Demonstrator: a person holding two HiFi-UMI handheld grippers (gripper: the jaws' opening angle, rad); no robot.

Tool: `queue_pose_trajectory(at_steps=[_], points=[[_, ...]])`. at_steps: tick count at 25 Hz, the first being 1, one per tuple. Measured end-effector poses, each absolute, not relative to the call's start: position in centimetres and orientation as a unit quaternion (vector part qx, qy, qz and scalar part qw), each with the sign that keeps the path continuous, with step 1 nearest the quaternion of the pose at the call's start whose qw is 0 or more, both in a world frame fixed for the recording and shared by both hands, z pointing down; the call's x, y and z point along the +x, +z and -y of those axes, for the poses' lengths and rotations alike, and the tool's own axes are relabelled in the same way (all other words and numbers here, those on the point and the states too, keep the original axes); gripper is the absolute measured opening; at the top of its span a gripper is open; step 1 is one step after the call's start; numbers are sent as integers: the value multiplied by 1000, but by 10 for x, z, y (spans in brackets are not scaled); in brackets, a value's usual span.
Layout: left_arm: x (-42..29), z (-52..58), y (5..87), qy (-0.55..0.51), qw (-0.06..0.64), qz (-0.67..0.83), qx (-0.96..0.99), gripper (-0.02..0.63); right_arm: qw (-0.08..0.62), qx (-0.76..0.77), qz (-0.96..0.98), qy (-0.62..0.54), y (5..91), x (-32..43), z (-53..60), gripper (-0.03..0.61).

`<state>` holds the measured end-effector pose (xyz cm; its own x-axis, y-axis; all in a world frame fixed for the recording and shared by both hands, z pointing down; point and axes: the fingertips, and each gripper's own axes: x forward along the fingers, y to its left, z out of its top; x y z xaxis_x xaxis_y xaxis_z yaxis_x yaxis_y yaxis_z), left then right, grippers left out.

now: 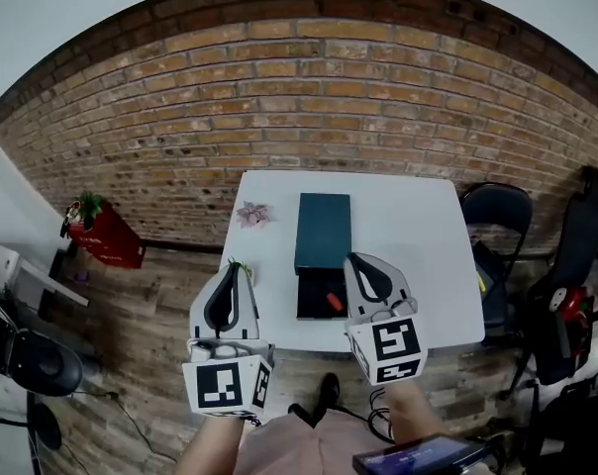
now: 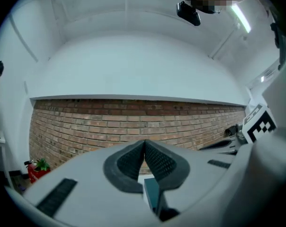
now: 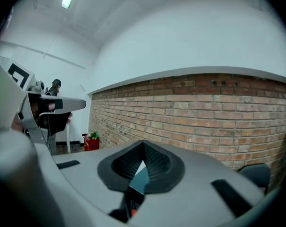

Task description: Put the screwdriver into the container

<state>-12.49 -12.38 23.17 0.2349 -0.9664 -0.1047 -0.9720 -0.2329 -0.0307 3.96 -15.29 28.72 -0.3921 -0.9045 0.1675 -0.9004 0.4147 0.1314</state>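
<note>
On the white table (image 1: 418, 236) lies a teal box-shaped container (image 1: 323, 228) with a black drawer (image 1: 311, 300) pulled out toward me. An orange-handled screwdriver (image 1: 333, 301) rests inside that drawer. My right gripper (image 1: 356, 259) hovers just right of the drawer, its jaws shut with nothing between them. My left gripper (image 1: 234, 267) hangs over the table's left front corner, also shut and empty. In the left gripper view the gripper (image 2: 144, 143) shows pads touching, with the teal box (image 2: 152, 193) below. The right gripper (image 3: 143, 143) looks over the box (image 3: 140, 178) at a brick wall.
A pink flower-like item (image 1: 251, 213) and a small green sprig (image 1: 242, 265) sit on the table's left side. A dark chair (image 1: 497, 216) stands right of the table, a red extinguisher (image 1: 106, 234) on the floor at left. The brick wall (image 1: 309, 97) backs the table.
</note>
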Motion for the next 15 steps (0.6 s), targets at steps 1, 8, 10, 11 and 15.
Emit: queue_pose_trajectory(at_steps=[1,8,10,11,15], points=[[-124,123,227,35,49,-615,-786,12,99,544,833,-18,278,40,151,2],[-120,117,206,45,62,-605,-793,12,82,554,828,-38,252,43,135,2],[-119,117,202,48,65,-602,-794,12,83,554,827,-40,252,42,133,0],[-118,116,201,49,65,-601,-795,12,84,554,828,-42,251,42,131,0],[-115,115,200,51,64,-597,-798,12,87,553,827,-47,251,40,128,-3]])
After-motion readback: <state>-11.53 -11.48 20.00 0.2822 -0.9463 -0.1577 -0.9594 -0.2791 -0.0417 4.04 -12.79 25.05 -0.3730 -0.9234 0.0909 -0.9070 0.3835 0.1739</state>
